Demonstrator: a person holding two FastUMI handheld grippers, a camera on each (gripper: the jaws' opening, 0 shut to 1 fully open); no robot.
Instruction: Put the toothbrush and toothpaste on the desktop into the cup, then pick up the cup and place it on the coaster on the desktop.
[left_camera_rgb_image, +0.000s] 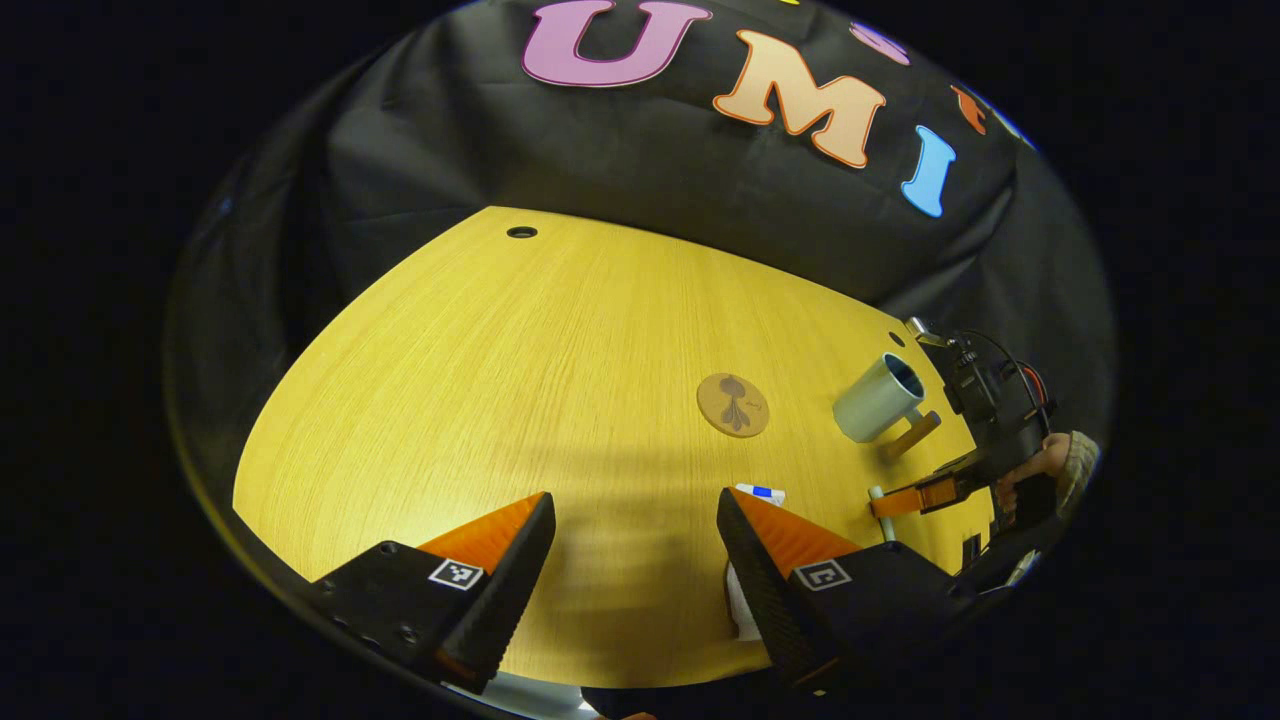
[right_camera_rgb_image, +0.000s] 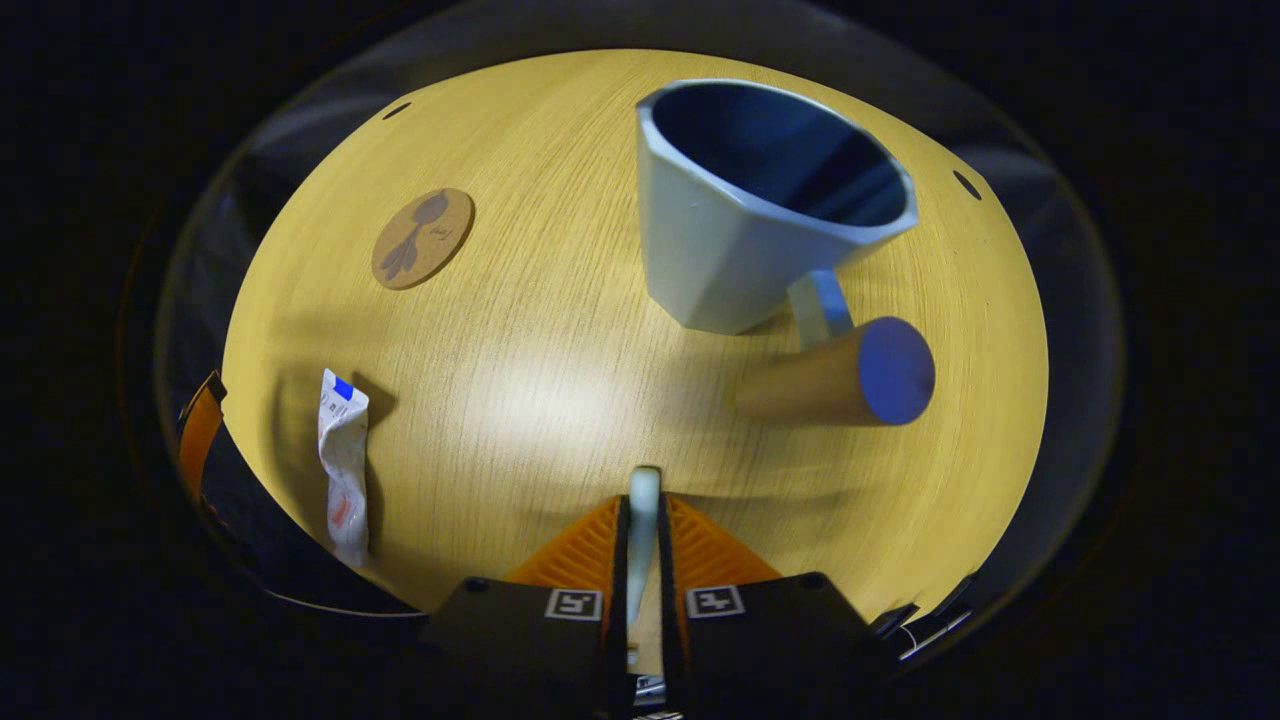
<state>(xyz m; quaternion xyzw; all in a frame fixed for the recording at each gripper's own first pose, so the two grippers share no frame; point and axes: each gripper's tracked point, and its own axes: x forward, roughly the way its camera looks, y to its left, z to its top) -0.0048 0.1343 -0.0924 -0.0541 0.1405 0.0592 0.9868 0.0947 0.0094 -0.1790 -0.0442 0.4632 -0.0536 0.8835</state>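
Note:
The white toothbrush (right_camera_rgb_image: 645, 487) stands upright between the fingers of my right gripper (right_camera_rgb_image: 645, 510), which is shut on it. Just ahead is the pale blue cup (right_camera_rgb_image: 740, 230), open side up, its wooden handle (right_camera_rgb_image: 835, 380) pointing toward me. The white toothpaste tube (right_camera_rgb_image: 343, 465) lies flat at the left, and the round cork coaster (right_camera_rgb_image: 423, 238) lies beyond it. My left gripper (left_camera_rgb_image: 635, 505) hovers open over the desktop with nothing between its fingers; the toothpaste (left_camera_rgb_image: 760, 492) peeks out past its right finger. The coaster (left_camera_rgb_image: 733, 405), cup (left_camera_rgb_image: 880, 398) and right gripper (left_camera_rgb_image: 925, 497) lie farther right.
The yellow wooden desktop (left_camera_rgb_image: 450, 350) has small round holes near its far edge (left_camera_rgb_image: 521, 232). A hand with a knit sleeve (left_camera_rgb_image: 1050, 462) holds the right gripper. The left gripper (right_camera_rgb_image: 200, 430) shows at the left edge beside the toothpaste.

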